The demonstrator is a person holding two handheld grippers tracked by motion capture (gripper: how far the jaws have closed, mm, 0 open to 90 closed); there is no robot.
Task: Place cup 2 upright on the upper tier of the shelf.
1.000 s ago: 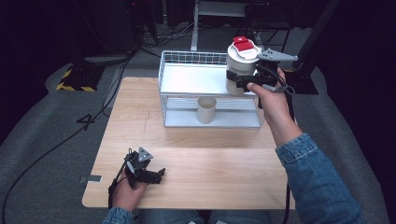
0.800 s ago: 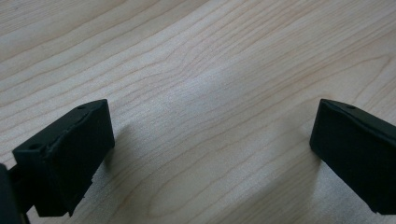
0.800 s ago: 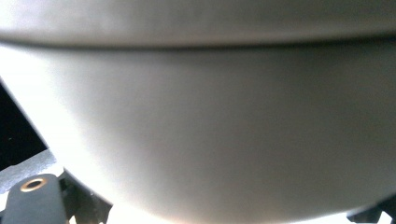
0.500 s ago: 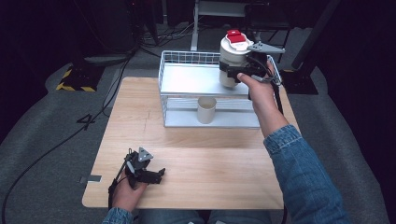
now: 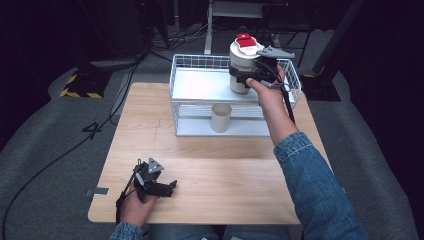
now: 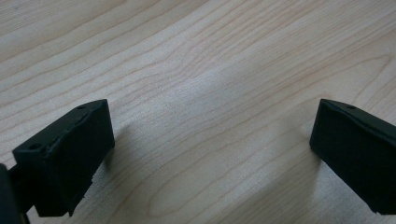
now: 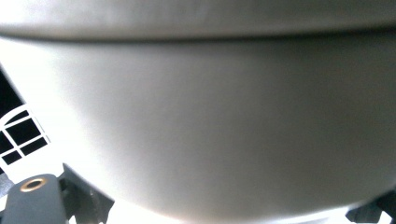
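The right gripper [image 5: 246,76] clamps the white cylindrical container with red lid [image 5: 243,62] between its jaws, above the upper shelf of the white wire rack [image 5: 200,85]. One container and one beige cup [image 5: 221,117] are there. The left gripper [image 5: 159,188] rests on the wooden table [image 5: 225,170], jaws spread. The container's base is hidden.

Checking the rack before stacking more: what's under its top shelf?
A beige cup stands on the lower shelf of the rack. The arm covers the right part.
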